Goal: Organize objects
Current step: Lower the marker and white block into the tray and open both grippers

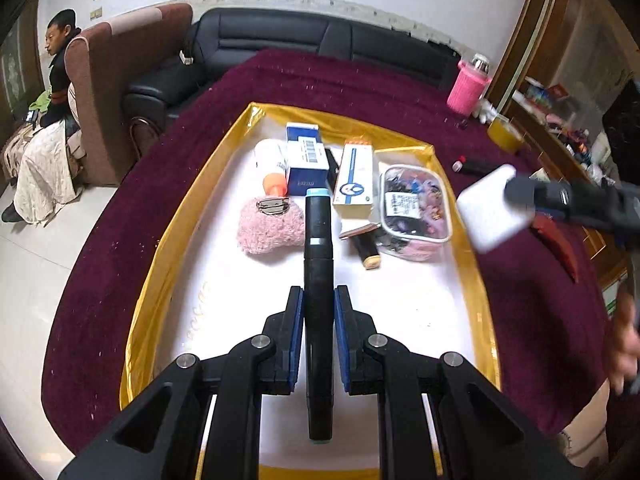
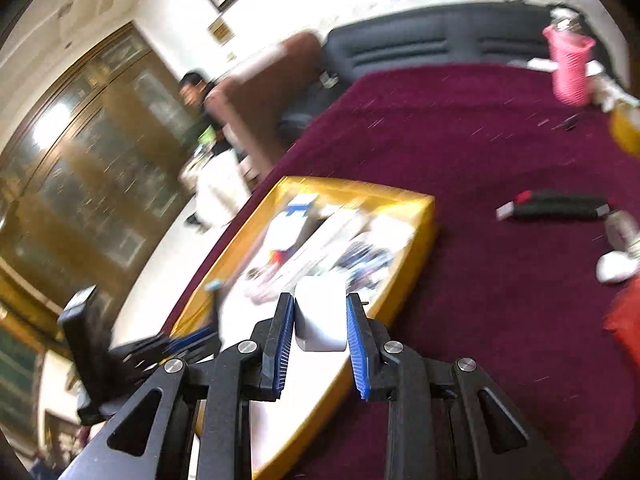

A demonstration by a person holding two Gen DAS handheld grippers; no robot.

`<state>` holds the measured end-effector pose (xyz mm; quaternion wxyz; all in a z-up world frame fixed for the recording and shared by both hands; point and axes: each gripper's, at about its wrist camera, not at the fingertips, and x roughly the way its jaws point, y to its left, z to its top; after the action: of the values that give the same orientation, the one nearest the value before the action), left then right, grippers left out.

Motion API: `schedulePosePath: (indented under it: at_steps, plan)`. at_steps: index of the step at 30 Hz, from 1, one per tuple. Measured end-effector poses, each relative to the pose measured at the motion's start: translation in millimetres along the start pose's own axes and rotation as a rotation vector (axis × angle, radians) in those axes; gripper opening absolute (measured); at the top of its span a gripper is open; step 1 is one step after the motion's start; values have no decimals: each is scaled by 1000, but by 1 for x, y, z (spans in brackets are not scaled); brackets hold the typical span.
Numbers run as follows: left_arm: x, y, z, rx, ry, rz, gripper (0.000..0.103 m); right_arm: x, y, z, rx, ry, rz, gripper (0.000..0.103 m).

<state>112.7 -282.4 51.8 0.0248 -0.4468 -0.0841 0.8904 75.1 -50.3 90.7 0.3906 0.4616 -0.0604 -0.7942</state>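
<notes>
Left wrist view shows the left hand-held gripper closed on a black marker, poised above the gold-rimmed tray, likely to lay it beside the boxes and pink pouch. The right hand-held gripper clamps a white block over the tray's edge. A maroon cloth covers the worktop; a black sofa stands behind.

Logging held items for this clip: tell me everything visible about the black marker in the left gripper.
The black marker is a long, smooth, plastic-looking cylinder with a light blue end cap and a pale grey band partway along the barrel. It lies lengthwise between the fingers of the left gripper, pointing forward over the white floor of the gold-rimmed tray. The blue pads clamp its sides.
</notes>
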Motion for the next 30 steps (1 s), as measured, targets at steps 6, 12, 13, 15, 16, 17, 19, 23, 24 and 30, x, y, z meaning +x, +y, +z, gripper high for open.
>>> schedulePosePath:
  at_steps: [6, 12, 13, 15, 16, 17, 19, 23, 24, 30]
  plan:
    - [27, 5, 9, 5, 69, 25, 15, 48, 28, -20, -36, 108, 51, 29]
    - [33, 3, 6, -15, 67, -52, 29, 72, 32, -35, -72, 154, 2, 29]
    - [30, 4, 6, -25, 56, -54, 42, 74, 32, -35, -77, 160, -5, 29]
    - [21, 7, 8, -57, 20, -53, 61, 76, 34, -38, -100, 162, -30, 29]
    - [16, 8, 9, -72, 2, -57, 69, 76, 36, -39, -113, 159, -40, 30]
    - [10, 10, 9, -87, -15, -58, 70, 75, 40, -39, -137, 151, -67, 31]
    - [-1, 17, 10, -124, -45, -65, 78, 71, 47, -40, -187, 121, -125, 31]
    - [-22, 25, 9, -179, -95, -78, 86, 56, 59, -42, -271, 63, -170, 51]
    - [-27, 24, 9, -178, -112, -55, 86, 51, 61, -42, -278, 44, -170, 56]
    - [-53, 5, 9, -130, -204, 159, 93, 6, 56, -45, -275, -125, -179, 85]
